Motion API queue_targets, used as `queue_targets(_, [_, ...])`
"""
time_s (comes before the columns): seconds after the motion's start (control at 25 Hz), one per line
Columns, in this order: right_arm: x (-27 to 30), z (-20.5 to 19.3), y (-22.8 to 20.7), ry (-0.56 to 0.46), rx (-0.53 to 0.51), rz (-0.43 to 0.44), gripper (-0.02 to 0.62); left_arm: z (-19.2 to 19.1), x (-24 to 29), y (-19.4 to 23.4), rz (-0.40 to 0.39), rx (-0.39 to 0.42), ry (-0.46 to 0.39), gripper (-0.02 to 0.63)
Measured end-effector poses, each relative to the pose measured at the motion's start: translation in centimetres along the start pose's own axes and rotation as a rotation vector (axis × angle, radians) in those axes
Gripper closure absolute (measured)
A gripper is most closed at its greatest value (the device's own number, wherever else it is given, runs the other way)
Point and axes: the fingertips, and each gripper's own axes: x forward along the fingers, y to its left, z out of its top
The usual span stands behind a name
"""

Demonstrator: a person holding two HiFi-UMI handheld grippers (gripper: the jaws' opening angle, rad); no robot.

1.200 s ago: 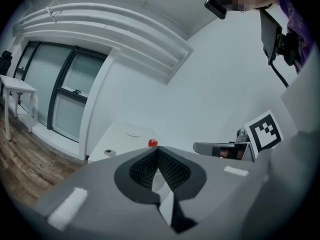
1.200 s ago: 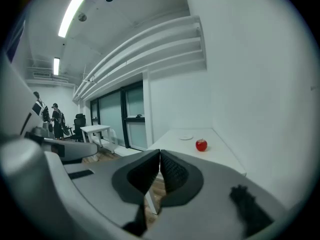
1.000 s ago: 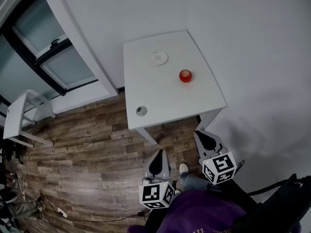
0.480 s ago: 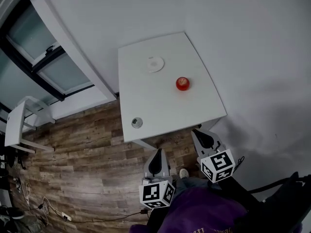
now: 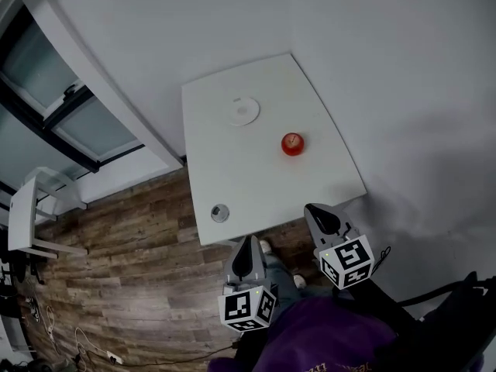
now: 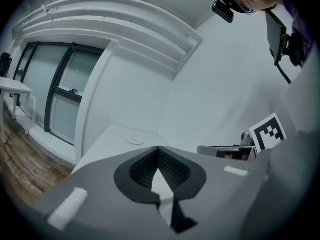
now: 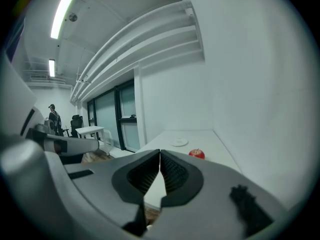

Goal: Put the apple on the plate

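A red apple (image 5: 292,143) (image 7: 196,154) rests on the white table (image 5: 248,173), toward its right side. Beyond it, further left, lies a small white plate (image 5: 243,111) (image 6: 134,141) (image 7: 180,143) with nothing on it. My left gripper (image 5: 248,243) (image 6: 158,149) hangs over the floor just short of the table's near edge, jaws together and holding nothing. My right gripper (image 5: 320,212) (image 7: 160,151) is at the table's near right corner, also shut and holding nothing, and it points toward the apple, well short of it.
A small round grey object (image 5: 220,212) sits near the table's front left corner. White walls close off the table's back and right sides. Glass doors (image 5: 70,122) and a small white side table (image 5: 31,208) stand to the left over a wooden floor (image 5: 132,285).
Both grippers have come closer to the table together, from over the floor to its near edge. Apple, plate and round object lie where they were on the table.
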Motion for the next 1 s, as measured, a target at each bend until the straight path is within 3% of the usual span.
queue_targets(1.0, [18.0, 2.9, -7.1, 0.097, 0.067, -0.171, 0.581, 6.9, 17.8, 10.6, -0.167, 0.021, 0.067, 0.601])
